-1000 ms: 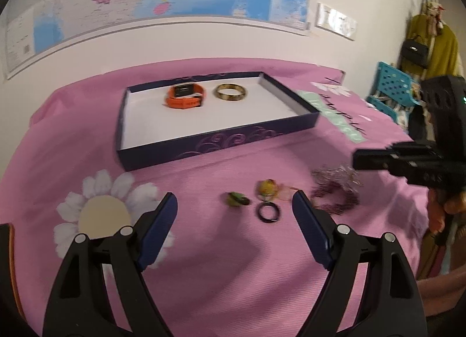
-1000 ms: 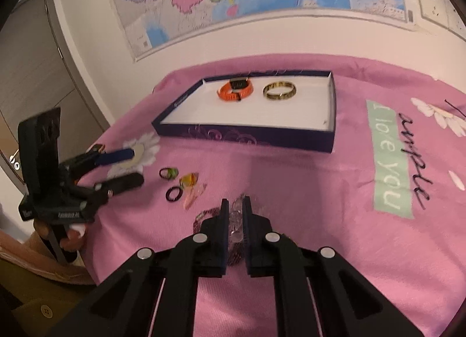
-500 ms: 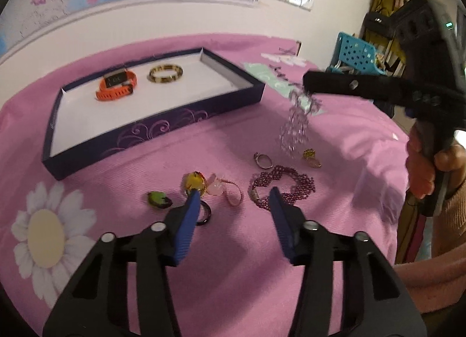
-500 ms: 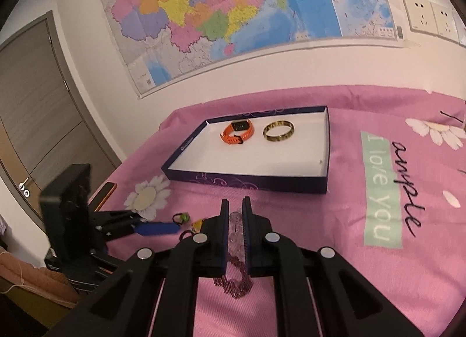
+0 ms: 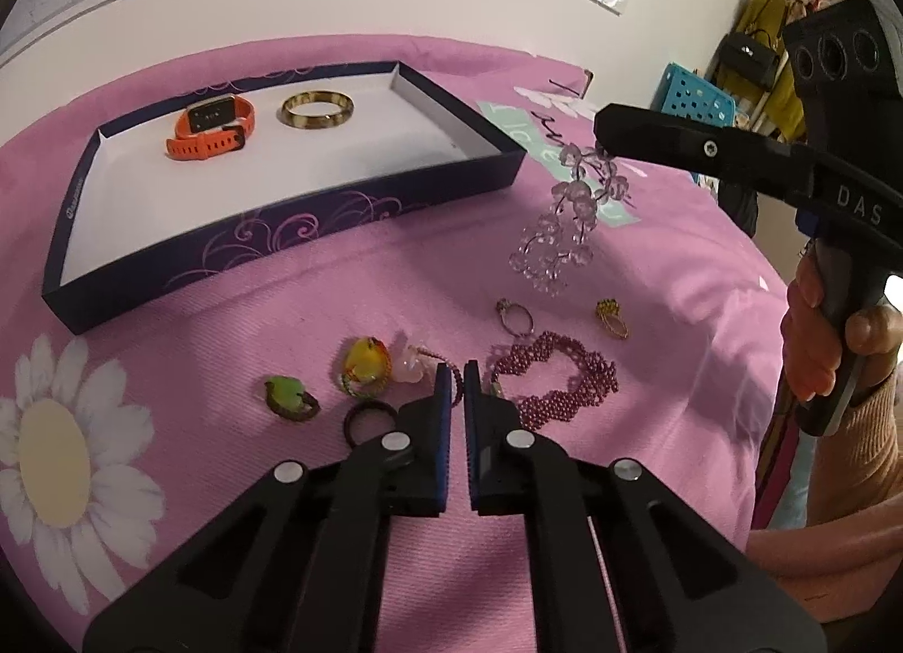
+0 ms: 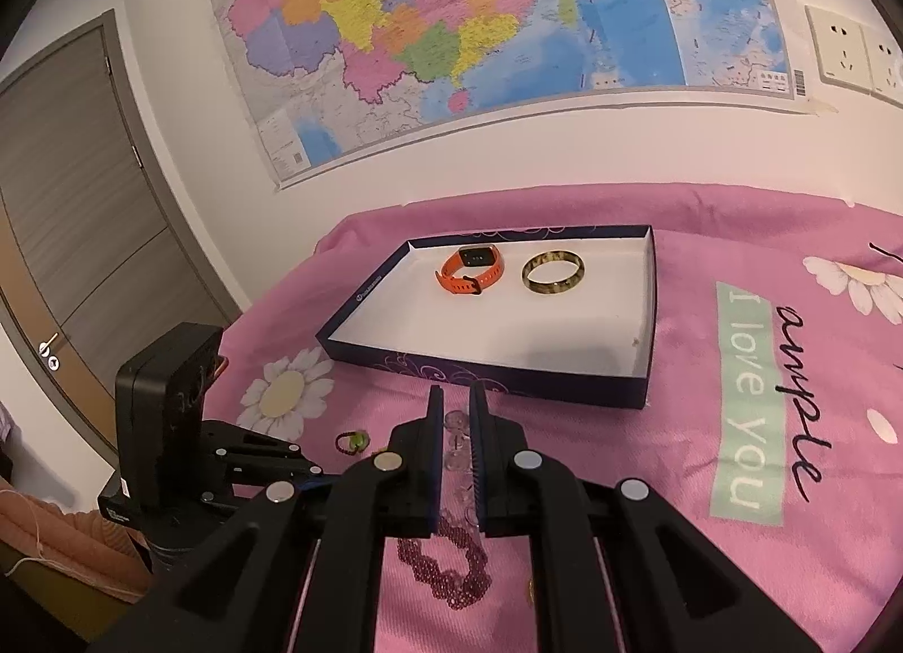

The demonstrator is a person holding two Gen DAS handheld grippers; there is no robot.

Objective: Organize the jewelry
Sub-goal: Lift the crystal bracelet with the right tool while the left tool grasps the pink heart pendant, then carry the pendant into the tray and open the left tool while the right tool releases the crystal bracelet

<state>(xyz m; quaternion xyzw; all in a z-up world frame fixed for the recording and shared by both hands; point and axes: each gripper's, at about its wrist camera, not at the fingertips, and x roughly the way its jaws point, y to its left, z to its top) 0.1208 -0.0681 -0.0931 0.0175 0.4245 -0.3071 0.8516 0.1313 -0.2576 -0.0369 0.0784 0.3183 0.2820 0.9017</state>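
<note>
Navy box [image 5: 293,213] beyond both fingers, holding orange watch [image 5: 211,125] and gold bangle [image 5: 317,109]. Right gripper [image 6: 453,416] clamped on clear bead bracelet [image 5: 570,218], dangling. Left gripper [image 5: 457,379] just closed, nothing between; maroon bracelet [image 5: 556,382] beside fingertips.

"DAS" in pale letters on right gripper [image 5: 606,136] arm, cut off at frame edge. "I love you" in white on green strip of pink cloth [image 6: 705,568], black script "ample" alongside. Small logo on tray [image 6: 643,404] rim, wall map [image 6: 508,21] labels: too small to read.
</note>
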